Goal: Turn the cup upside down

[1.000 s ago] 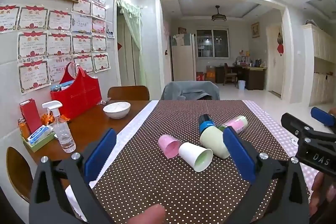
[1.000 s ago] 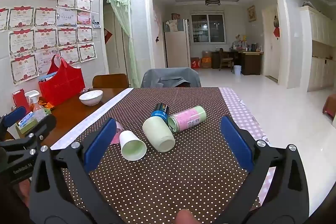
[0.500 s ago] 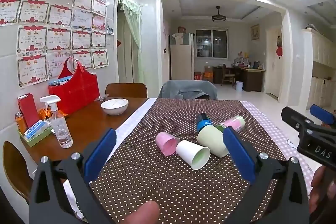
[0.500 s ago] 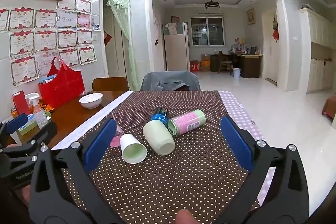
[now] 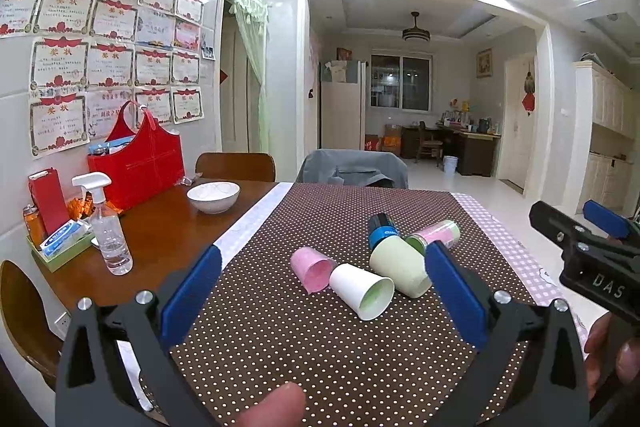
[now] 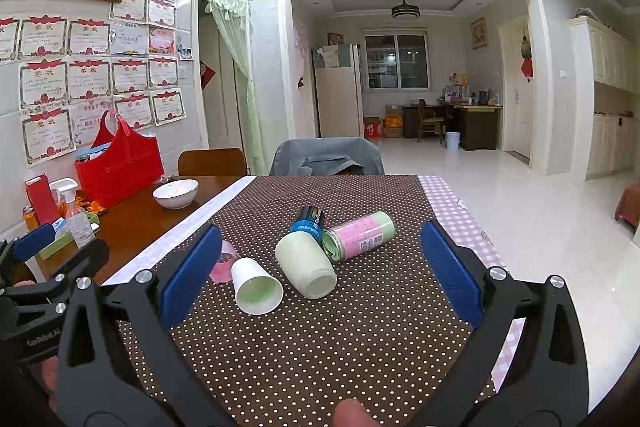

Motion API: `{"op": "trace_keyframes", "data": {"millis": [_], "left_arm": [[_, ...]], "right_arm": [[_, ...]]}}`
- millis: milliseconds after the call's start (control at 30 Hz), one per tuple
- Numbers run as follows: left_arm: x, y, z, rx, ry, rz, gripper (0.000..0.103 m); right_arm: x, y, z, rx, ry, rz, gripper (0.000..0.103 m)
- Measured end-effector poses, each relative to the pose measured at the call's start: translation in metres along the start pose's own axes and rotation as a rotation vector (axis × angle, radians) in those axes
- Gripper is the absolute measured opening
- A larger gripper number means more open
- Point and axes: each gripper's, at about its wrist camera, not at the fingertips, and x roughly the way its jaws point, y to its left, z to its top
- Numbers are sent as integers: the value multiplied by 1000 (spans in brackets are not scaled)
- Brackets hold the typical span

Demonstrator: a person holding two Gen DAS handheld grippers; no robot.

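Note:
Three cups lie on their sides on the brown dotted cloth: a white paper cup point(image 5: 362, 290) point(image 6: 256, 286) with a green inside, a pink cup point(image 5: 312, 268) point(image 6: 222, 262) to its left, and a pale green cup point(image 5: 400, 267) point(image 6: 306, 265) to its right. My left gripper point(image 5: 320, 291) is open and empty, held short of the cups. My right gripper point(image 6: 316, 273) is open and empty, also short of them. The right gripper also shows at the right edge of the left wrist view point(image 5: 588, 251).
A blue-black can point(image 6: 307, 221) and a pink-green can point(image 6: 360, 235) lie behind the cups. On the bare wood at left stand a white bowl point(image 5: 213, 196), a spray bottle point(image 5: 108, 227) and a red bag point(image 5: 138, 163). Chairs point(image 6: 326, 157) stand at the far edge.
Both grippers have risen and drawn back slightly, so the cups sit a little lower and farther in view. Nothing on the table has moved.

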Motion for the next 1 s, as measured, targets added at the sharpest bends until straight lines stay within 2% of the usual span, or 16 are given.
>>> {"op": "trace_keyframes", "data": {"millis": [1000], "left_arm": [[0,-5,4,22,2,-18,99]], "right_arm": [[8,1,1,-14,12,12,97]]}}
